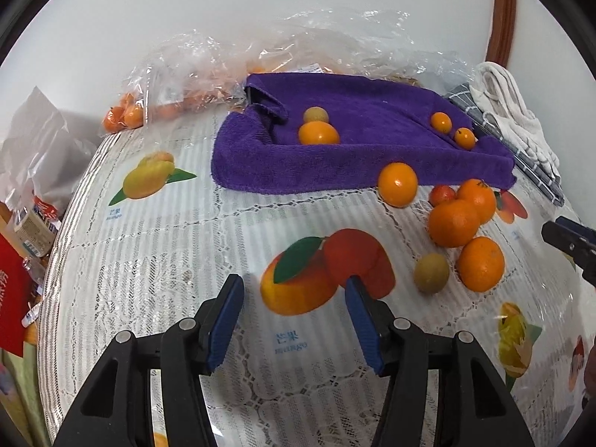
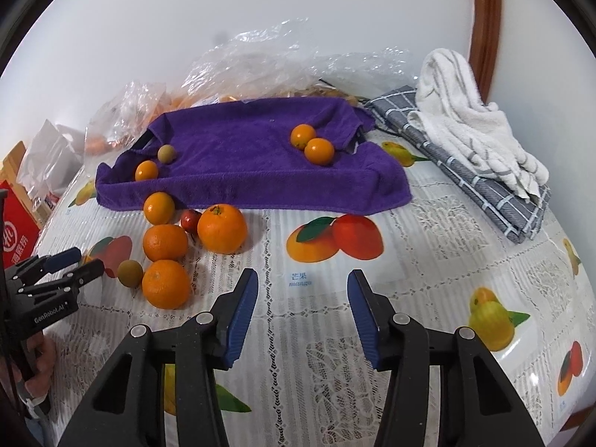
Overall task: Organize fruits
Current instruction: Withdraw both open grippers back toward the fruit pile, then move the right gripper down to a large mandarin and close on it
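Six loose fruits sit in a cluster (image 2: 178, 246) on the fruit-print tablecloth (image 2: 428, 260), just in front of the purple towel (image 2: 260, 171): four oranges, one small red fruit (image 2: 191, 220), one small brownish-green fruit (image 2: 130, 274). Four more lie on the towel: two small oranges (image 2: 313, 145) touching each other near its right side, and an orange (image 2: 146, 170) with a brown-green fruit (image 2: 166, 154) near its left edge.

Right wrist view only: folded grey checked cloth (image 2: 484, 186) with a white striped towel (image 2: 476, 138) on top, fully visible; also the left gripper (image 2: 85, 262) from the side, tips just beside the brown-green fruit, a hand (image 2: 37, 357) on its handle. Left wrist view only: red packaging (image 1: 11, 305) and bags at the table's left edge, plus bagged oranges (image 1: 124, 115) behind the towel; the right gripper's tip (image 1: 570, 240) pokes in at the right edge.

Both tongs released, about half open. Left gripper (image 1: 294, 298): nothing between the pads, only a printed mango on the cloth. Right gripper (image 2: 302, 290): empty too, over bare tablecloth, touching nothing.
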Tool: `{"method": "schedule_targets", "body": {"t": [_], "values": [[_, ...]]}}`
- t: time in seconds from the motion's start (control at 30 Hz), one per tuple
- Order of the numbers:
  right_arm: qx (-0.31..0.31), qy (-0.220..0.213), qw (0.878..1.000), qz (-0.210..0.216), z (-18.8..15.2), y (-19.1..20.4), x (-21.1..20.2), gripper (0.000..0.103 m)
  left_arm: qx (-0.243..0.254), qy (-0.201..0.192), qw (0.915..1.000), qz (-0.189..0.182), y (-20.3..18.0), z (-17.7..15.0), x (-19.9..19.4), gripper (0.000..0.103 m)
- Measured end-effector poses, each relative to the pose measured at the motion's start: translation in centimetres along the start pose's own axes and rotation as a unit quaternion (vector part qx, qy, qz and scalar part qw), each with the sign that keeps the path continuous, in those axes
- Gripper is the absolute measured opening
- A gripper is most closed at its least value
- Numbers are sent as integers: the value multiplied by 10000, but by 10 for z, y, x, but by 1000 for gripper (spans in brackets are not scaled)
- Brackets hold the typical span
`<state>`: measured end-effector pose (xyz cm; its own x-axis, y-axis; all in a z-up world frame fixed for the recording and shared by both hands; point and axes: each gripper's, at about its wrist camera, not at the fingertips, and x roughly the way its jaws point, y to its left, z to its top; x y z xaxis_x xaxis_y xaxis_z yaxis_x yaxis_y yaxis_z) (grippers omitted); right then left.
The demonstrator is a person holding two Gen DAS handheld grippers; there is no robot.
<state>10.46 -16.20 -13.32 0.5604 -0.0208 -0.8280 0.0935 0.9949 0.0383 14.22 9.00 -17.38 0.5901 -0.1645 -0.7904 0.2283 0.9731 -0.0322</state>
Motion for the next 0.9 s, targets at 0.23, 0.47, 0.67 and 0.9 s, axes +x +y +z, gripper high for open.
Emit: {"method": "schedule_targets", "body": {"t": [0.23, 0.47, 0.67, 0.9], "values": [[-377, 47, 9990, 218, 2, 10, 3, 50, 28, 12, 10000, 87, 0, 2, 2, 54], [-634, 3, 9972, 390, 6, 19, 1, 50, 112, 20, 9998, 138, -1, 2, 2, 56], [-597, 118, 9967, 533, 8, 16, 15, 50, 52, 16, 9999, 114, 1, 4, 3, 56], [-571, 215, 9961, 635, 11, 10, 35, 50, -5, 8, 10000, 7, 4, 3, 3, 59]]}}
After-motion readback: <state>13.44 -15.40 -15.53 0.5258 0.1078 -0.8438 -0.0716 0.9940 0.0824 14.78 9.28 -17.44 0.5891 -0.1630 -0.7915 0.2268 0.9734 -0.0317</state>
